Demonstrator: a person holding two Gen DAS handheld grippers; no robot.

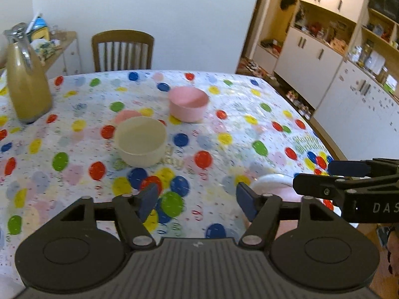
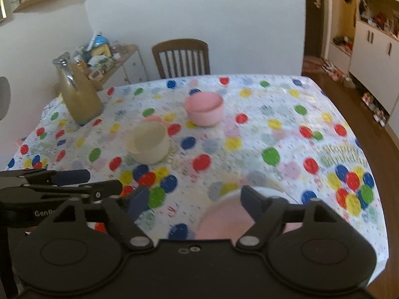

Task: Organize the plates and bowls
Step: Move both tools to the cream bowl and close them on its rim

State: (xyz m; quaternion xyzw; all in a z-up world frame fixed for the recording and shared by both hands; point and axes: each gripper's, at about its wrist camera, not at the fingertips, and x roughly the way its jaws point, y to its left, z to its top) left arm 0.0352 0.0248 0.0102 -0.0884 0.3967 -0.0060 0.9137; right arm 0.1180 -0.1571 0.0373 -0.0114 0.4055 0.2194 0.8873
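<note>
A cream bowl (image 1: 141, 141) and a pink bowl (image 1: 188, 104) stand upright on the balloon-print tablecloth (image 1: 239, 129); both also show in the right wrist view, cream (image 2: 148, 145) and pink (image 2: 204, 109). A pink plate with a white rim (image 2: 222, 214) lies at the near table edge, under my right gripper's right finger; its edge shows in the left wrist view (image 1: 270, 183). My left gripper (image 1: 198, 199) is open and empty above the table. My right gripper (image 2: 195, 200) is open and empty over the plate's left part.
A tall yellow jug with a metal lid (image 1: 26, 74) stands at the table's far left. A wooden chair (image 1: 122, 49) is behind the table. A cluttered side cabinet (image 1: 53, 47) stands at the wall. White cupboards and shelves (image 1: 336, 57) line the right.
</note>
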